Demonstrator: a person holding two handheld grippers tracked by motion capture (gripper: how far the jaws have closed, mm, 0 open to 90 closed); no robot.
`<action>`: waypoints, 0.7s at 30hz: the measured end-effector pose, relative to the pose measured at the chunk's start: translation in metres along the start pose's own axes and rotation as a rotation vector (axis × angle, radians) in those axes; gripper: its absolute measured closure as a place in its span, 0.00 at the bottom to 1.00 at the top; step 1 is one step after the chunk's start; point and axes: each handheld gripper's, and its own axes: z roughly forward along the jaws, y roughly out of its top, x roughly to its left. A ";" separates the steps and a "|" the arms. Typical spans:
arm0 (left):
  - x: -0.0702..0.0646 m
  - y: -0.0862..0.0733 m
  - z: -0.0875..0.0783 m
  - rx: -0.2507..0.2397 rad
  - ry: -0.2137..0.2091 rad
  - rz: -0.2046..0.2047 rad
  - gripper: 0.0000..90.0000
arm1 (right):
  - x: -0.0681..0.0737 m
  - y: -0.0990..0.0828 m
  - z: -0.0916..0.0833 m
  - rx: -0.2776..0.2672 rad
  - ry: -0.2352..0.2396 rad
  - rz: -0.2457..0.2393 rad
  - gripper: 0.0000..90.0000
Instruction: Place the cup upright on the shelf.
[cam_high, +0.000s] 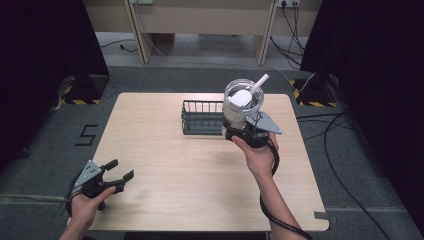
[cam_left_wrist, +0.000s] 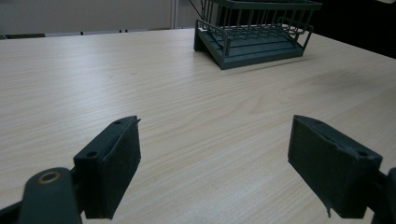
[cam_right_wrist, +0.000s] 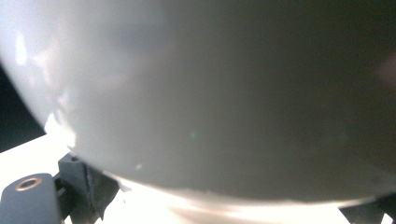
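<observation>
My right gripper (cam_high: 243, 126) is shut on a clear round jar (cam_high: 243, 102), held upright above the table's far right part. Inside the jar sits a white object with a white handle (cam_high: 260, 81) sticking out over the rim. In the right gripper view the jar's grey wall (cam_right_wrist: 210, 93) presses close to the camera between the jaws. A dark wire basket (cam_high: 202, 117) stands just left of the jar; its slatted body (cam_left_wrist: 254, 32) appears far off in the left gripper view. My left gripper (cam_high: 120, 170) hovers open near the front left corner, with nothing between its pads (cam_left_wrist: 114, 165).
The light wood table (cam_high: 175, 170) spreads between the two hands. Cables lie on the floor to the right of the table (cam_high: 340, 150). A wooden bench frame (cam_high: 200, 25) stands behind, with dark curtains at both sides.
</observation>
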 end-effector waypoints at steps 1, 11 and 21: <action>0.000 0.000 0.000 0.000 0.000 0.000 0.18 | 0.000 0.000 0.001 0.001 0.001 -0.001 0.13; 0.000 0.000 0.000 -0.001 0.001 0.001 0.18 | -0.003 0.008 0.009 -0.002 -0.004 -0.004 0.13; 0.000 0.000 0.000 -0.005 0.000 -0.005 0.18 | -0.005 0.011 0.021 0.010 -0.006 -0.005 0.13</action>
